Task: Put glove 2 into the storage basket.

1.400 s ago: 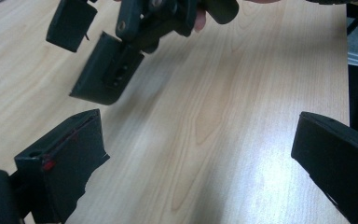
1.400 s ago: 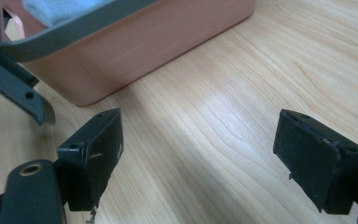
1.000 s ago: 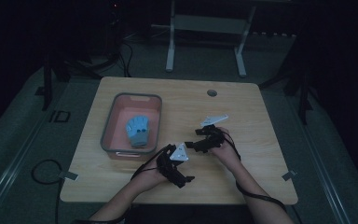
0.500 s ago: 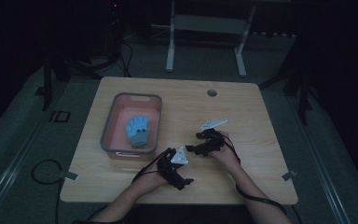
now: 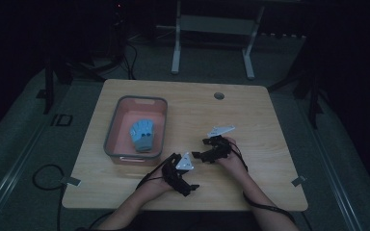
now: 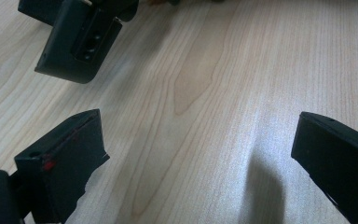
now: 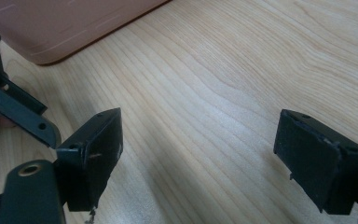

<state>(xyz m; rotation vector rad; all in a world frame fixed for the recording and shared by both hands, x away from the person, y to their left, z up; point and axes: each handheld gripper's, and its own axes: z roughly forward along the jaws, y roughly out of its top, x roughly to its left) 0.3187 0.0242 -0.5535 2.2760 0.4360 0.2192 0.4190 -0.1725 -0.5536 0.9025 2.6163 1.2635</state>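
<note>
Two grippers sit low over the wooden worktop (image 5: 250,110) near your edge, both with jaws spread wide and nothing between them: your left gripper (image 5: 189,184) at about 6 o'clock of the worktop, your right gripper (image 5: 198,155) just beyond it toward 5 o'clock, close but apart from the left. In the left gripper view only bare wood grain lies between the black jaws, with part of the other gripper at 11 o'clock; the right gripper view shows the same open gap, with a corner of the pink bin (image 7: 70,28) at 11 o'clock. The nearest thing to take is the light blue object (image 5: 142,135) lying inside that bin (image 5: 110,139), at roughly 10 o'clock from your hands. Its make is too dim to tell; judged by its rounded, padded look, it is probably light and somewhat soft, so you would do well to close across its narrower middle rather than on an edge
</note>
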